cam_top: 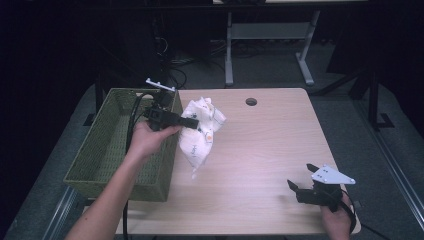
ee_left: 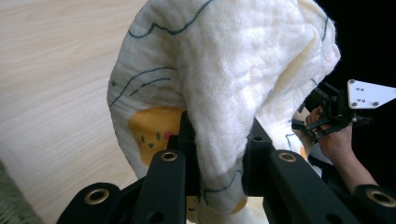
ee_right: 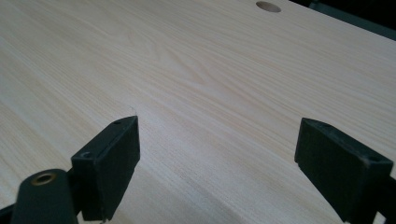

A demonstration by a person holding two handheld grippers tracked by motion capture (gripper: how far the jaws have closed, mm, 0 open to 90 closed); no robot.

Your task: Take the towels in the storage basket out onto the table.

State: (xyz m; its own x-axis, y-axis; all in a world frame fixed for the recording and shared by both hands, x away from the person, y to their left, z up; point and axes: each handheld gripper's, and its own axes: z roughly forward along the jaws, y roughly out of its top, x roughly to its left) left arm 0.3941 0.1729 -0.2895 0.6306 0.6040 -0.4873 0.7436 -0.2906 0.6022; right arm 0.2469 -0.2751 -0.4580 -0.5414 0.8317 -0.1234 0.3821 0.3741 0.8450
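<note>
High view: one white crinkled cloth printed with dark lines and yellow patches (cam_top: pixel 200 132) hangs from the left gripper (cam_top: pixel 189 123), which is clamped on a fold of it. The cloth is lifted over the pale wooden table top (cam_top: pixel 265 150), just beside the right wall of one olive-green woven rectangular basket (cam_top: pixel 112 150); its lower tip points down toward the wood, and whether it touches cannot be told. The left forearm crosses over the basket's near right corner. The right gripper (cam_top: pixel 302 178), carrying a grey three-cornered plate, sits at the table's near right edge, well apart from the cloth, jaws spread with nothing between them.

Left gripper view: detail not given from above. The two black jaws pinch a thick bunched fold of the cloth (ee_left: pixel 224 88), fabric squeezed between the pads. A yellow patch with a small drawn face sits left of the pinch. The right gripper (ee_left: pixel 322 119) and its hand show far off at the right edge. A sliver of basket (ee_left: pixel 11 205) shows at bottom left.

Right gripper view: its own two jaws stand wide apart over bare wood grain (ee_right: pixel 196 84); one round hole in the table top (ee_right: pixel 268 6) shows at the far edge, also seen from above.

Counts: cloth 1, basket 1, grippers 2, table hole 1
</note>
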